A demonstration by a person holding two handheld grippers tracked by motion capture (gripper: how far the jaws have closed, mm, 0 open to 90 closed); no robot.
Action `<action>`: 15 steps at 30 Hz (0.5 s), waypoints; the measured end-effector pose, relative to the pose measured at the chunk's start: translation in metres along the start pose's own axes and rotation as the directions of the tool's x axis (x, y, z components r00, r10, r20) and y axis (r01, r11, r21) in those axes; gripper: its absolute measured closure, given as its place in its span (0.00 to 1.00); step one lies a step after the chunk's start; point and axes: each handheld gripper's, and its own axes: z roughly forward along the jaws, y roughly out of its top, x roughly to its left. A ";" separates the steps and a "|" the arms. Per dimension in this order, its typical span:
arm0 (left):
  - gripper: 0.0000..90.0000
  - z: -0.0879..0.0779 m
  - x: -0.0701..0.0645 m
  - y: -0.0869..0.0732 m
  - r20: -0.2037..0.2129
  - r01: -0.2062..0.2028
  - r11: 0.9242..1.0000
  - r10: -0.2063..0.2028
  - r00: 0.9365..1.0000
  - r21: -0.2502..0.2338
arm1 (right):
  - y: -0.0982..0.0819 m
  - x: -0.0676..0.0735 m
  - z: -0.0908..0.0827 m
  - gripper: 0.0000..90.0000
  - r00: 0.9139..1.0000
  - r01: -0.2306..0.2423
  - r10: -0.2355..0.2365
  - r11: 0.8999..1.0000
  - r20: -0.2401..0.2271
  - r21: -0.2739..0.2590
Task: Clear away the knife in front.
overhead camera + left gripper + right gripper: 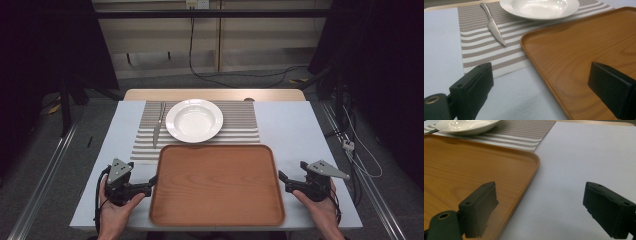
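A: While both grippers straddled the tray [217, 185], which was nearer?
B: Left gripper [153, 182], jaws wide, empty; tray at its three o'clock; right gripper [282, 181] likewise wide, tray at nine.

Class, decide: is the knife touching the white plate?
Apart. The high view shows striped placemat between the knife and the white plate; the left gripper view shows that gap too.

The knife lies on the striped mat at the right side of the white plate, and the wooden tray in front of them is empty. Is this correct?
Not quite. The knife lies on the striped mat at the left side of the white plate, as the high view shows. The rest holds: the wooden tray in front of them is empty.
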 end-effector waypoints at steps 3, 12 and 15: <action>0.07 0.001 0.001 0.000 0.004 0.002 1.000 -0.002 1.000 0.008 | 0.000 0.000 0.000 0.12 1.000 0.001 -0.001 1.000 0.001 0.000; 0.07 0.004 0.000 0.004 0.041 0.002 1.000 -0.002 0.999 0.018 | 0.000 -0.001 0.000 0.12 1.000 -0.001 0.001 1.000 -0.006 0.005; 0.08 0.005 0.000 0.007 0.045 0.002 1.000 -0.003 0.999 0.013 | -0.001 0.000 0.000 0.12 1.000 -0.002 0.002 1.000 -0.010 0.009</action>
